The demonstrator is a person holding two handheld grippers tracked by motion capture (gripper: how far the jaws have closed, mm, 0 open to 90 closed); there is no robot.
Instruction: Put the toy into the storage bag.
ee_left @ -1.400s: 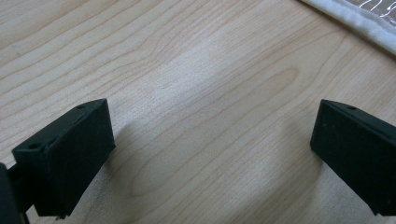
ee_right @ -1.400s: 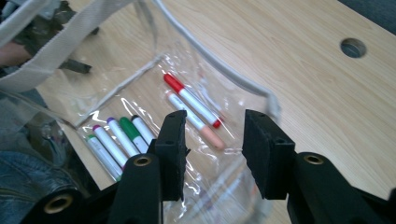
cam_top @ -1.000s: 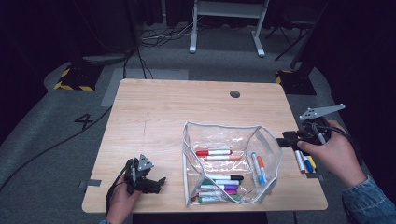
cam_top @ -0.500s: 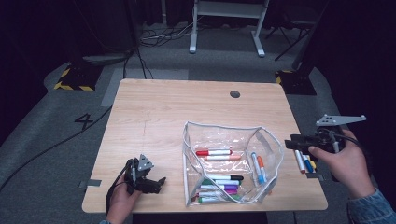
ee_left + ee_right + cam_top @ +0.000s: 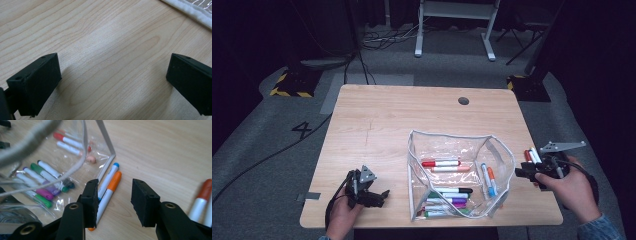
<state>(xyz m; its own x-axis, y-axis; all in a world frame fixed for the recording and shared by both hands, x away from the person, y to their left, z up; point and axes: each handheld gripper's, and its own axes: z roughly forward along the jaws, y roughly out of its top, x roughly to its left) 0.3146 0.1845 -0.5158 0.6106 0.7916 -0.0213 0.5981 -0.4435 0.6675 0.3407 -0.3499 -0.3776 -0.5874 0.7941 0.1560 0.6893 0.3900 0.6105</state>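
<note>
A clear plastic pouch point(image 5: 447, 136) stands open on the wooden table point(image 5: 402, 115) with several coloured markers inside. A blue marker point(image 5: 110, 176) and an orange marker point(image 5: 111, 187) lie side by side at the pouch's right end. My right gripper point(image 5: 520, 173) hangs low just right of the pouch, pointing at it. Its jaws point(image 5: 115, 192) have just been opening and hold nothing. A few loose markers point(image 5: 530, 155) lie by the table's right edge beside that hand. My left gripper point(image 5: 381, 197) rests open on the table's front left, with bare wood between its jaws point(image 5: 112, 80).
The pouch's grey seam point(image 5: 190, 10) runs just beyond my left gripper. A round cable hole point(image 5: 463, 101) sits near the table's far edge. A red-capped marker point(image 5: 203, 192) lies right of my right jaw. Dark floor, cables and a stand's legs point(image 5: 452, 30) lie beyond the table.
My right hand has sunk toward the tabletop and drifted toward the front edge, its jaws standing slightly wider. The left hand and the pouch have stayed put.
</note>
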